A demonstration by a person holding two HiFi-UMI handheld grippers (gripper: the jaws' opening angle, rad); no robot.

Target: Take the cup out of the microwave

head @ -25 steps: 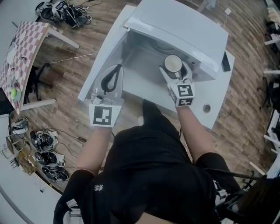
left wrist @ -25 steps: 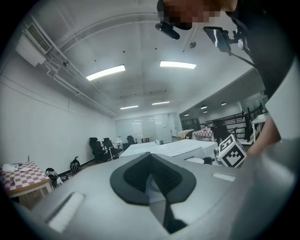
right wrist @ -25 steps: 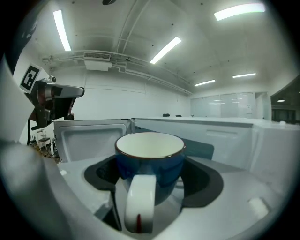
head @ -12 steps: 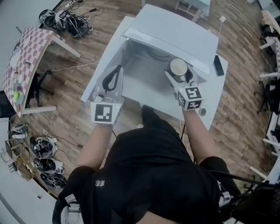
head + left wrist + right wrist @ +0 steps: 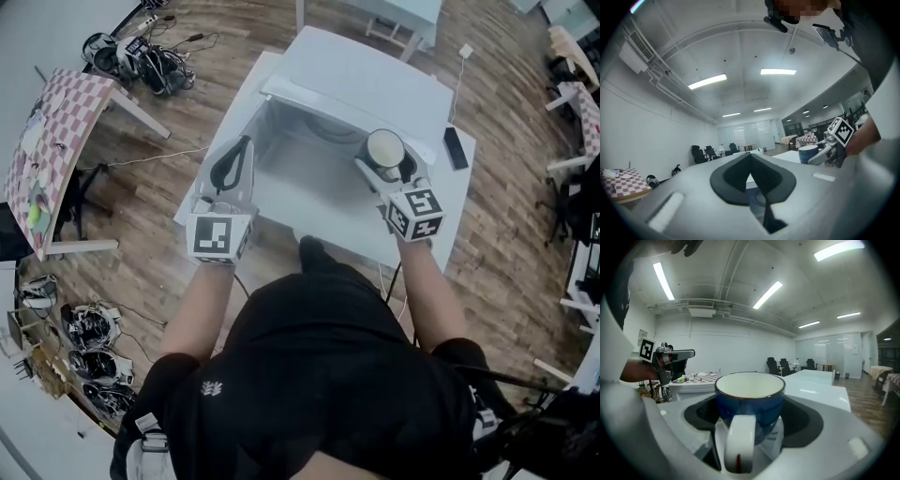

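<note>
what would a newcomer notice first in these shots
A blue cup with a cream inside and white handle, clamped between the fingers of the right gripper, at the open front of the white microwave. Then the black-and-white marker cubes on both grippers; the left gripper sits by the microwave's left edge, its fingers together.

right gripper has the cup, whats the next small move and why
Probably lower the cup onto the white table right of the microwave: the right hand-held gripper is shut on it, with open room behind it, not the cavity.
</note>
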